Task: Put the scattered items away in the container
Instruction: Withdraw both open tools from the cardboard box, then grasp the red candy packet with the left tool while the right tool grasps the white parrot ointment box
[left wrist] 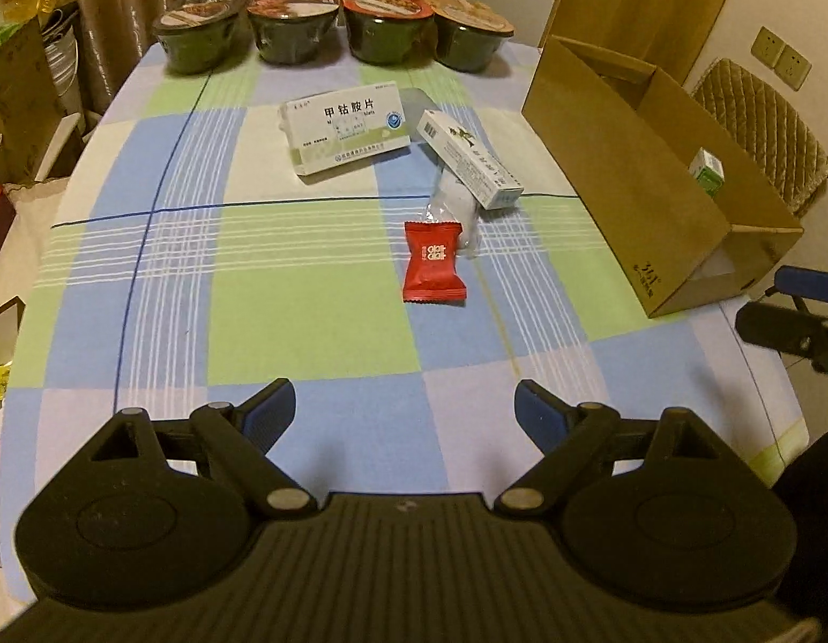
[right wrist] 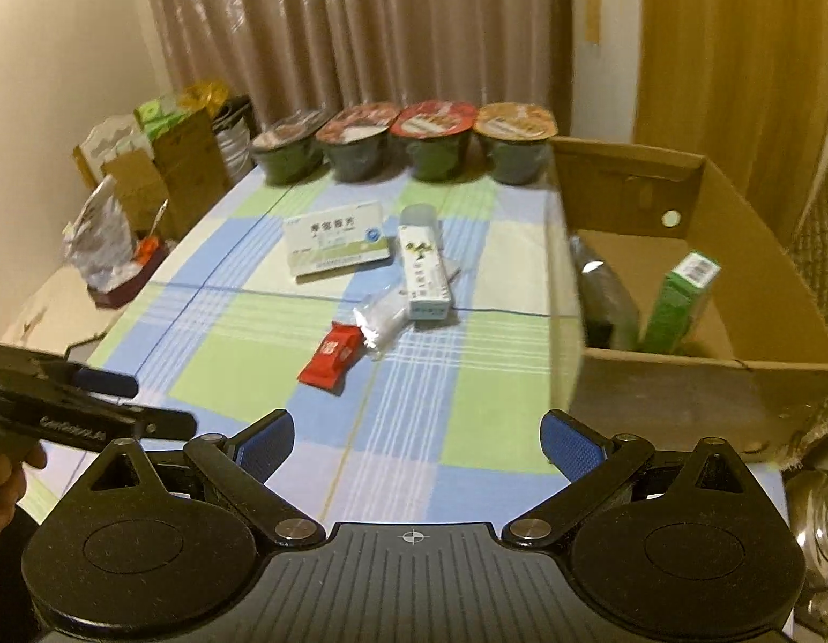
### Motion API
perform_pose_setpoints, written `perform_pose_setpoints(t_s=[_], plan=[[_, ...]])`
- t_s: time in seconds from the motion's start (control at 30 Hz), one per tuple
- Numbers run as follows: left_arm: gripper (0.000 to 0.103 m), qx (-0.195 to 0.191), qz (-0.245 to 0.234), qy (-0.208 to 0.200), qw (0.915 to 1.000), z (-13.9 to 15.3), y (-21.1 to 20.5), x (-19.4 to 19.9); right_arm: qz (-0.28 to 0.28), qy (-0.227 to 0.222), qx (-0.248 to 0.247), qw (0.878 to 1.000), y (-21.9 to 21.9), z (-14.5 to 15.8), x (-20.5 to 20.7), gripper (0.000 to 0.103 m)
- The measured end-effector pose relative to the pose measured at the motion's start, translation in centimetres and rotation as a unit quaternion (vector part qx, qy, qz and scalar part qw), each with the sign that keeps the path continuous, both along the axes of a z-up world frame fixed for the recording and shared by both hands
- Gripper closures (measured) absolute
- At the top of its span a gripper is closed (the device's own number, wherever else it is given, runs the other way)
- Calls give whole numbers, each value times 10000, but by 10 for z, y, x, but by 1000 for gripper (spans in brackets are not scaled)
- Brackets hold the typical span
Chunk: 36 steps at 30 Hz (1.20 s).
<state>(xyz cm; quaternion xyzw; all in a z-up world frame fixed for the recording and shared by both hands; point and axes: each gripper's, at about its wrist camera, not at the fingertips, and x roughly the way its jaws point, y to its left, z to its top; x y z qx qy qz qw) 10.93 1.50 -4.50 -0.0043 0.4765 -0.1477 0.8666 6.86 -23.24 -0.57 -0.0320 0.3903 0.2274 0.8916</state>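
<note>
- Candy (left wrist: 434,261): nearest loose item, flat on the cloth (left wrist: 306,321) ahead of the left gripper (left wrist: 405,412), likely the next pick.
- Left gripper: spread wide, holding nothing, hovering near the table's front edge.
- Right gripper (right wrist: 416,442): also wide open and empty, just left of the box (right wrist: 681,375); box on the table's right side, well apart from the candy.
- Best approach, by judgement: descend square over the candy, close across its short width, lift clear before swinging right to the box.
- Risk: clear bag (left wrist: 456,209) touching the candy's upper corner; could snag or drag along.
- Candy: glossy red foil, pillow-shaped, crimped ends; slippery, crushable.
- Bag: thin crinkly plastic, limp, white contents, partly under the carton (left wrist: 467,158).
- Carton: slim white cardboard, lying askew on the bag.
- Pill box (left wrist: 347,131): broad flat white cardboard, just left of the carton.
- Box: plain brown corrugated, open top, already holding a green carton (right wrist: 679,300) and a dark pouch (right wrist: 606,294).
- Bowls (left wrist: 333,27): four foil-lidded, lined along the far edge.
</note>
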Motion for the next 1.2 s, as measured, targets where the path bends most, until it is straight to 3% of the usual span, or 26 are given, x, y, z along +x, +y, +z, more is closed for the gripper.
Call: perform_pose_setpoints(t_s=[0.3,0.4,0.7,0.8,0.87,1.1,1.13,1.2], plan=[[23,74,-170,97,9998,-24,-7,38,271,58,-23,9996,35,-20,48,0],[23,92,-267,59,9996,-31,-15,53,347,63,-84,9993,44,-23,73,16],[38,-32,-522,65,9986,-60,-43,92,398,164,-422,9982,55,-42,142,17],[39,-145,-538,67,9984,-66,-50,104,512,257,-536,9969,58,-50,158,29],[41,-178,-528,95,9984,-71,-53,113,573,276,-598,9962,61,-54,166,29],[61,-85,-626,143,9979,-84,-62,133,743,320,-739,9940,71,-63,186,29],[70,-63,-635,152,9978,-84,-61,134,774,328,-756,9936,73,-64,189,29],[74,-67,-618,192,9979,-82,-57,137,823,349,-789,9929,77,-68,194,29]])
